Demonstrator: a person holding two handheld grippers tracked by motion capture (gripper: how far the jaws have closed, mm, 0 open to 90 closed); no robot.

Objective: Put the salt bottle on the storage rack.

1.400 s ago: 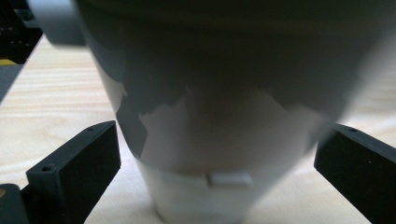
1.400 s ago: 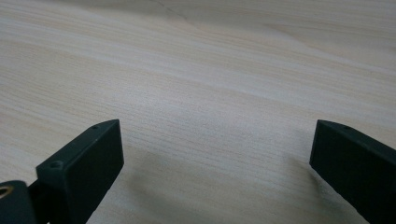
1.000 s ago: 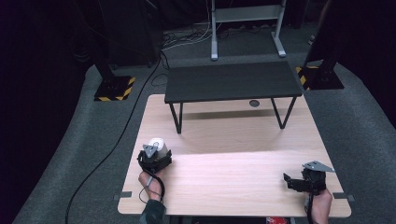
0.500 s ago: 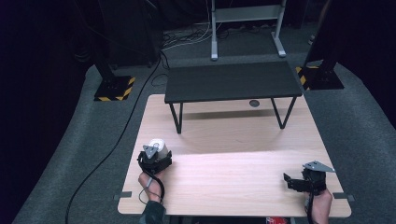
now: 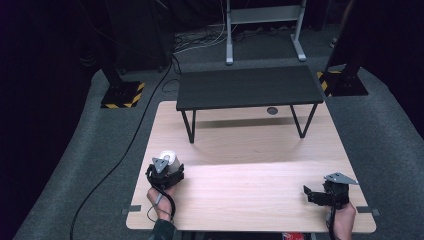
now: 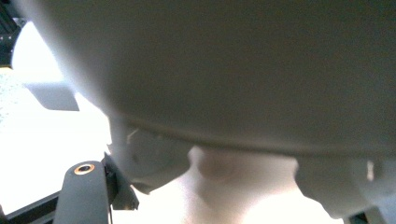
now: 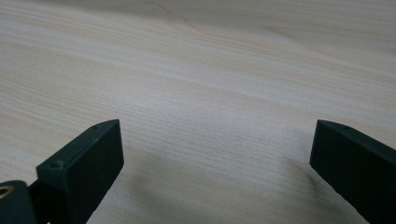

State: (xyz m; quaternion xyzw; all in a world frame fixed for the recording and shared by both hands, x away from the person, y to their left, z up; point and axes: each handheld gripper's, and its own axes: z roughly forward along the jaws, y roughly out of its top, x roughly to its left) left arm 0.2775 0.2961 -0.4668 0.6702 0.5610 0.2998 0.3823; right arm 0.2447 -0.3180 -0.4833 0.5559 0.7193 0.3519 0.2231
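1. A light wooden surface (image 5: 250,200) is seen from above, with a person's two forearms coming in from its near edge, each hand holding a two-fingered gripper.

2. The left gripper (image 5: 166,167) sits near the left edge of the surface. A grey three-cornered plate lies on top of it and a black cable loops back over the hand.

3. A white rounded object (image 5: 168,159), glossy and shaped somewhat like a cup or small jar, sits right at the front of the left gripper. Its exact kind cannot be told.

4. In the left gripper view the white rounded object (image 6: 233,84) is pressed very close to the camera, blurred and pale grey, with a brightly lit patch below and to the left. The fingers are clamped on this object, closed about as far as they go.

5. The right gripper (image 5: 320,194) rests near the right front corner of the surface, well apart from the left one, pointing toward the middle.

6. In the right gripper view its two black fingers (image 7: 84,163) stand wide apart with bare wood grain between them.

7. A low black bench (image 5: 247,87) on thin metal legs stands across the far half of the surface.

8. Grey carpet (image 5: 100,150) surrounds the surface, with a black cable (image 5: 115,160) trailing across it on the left.
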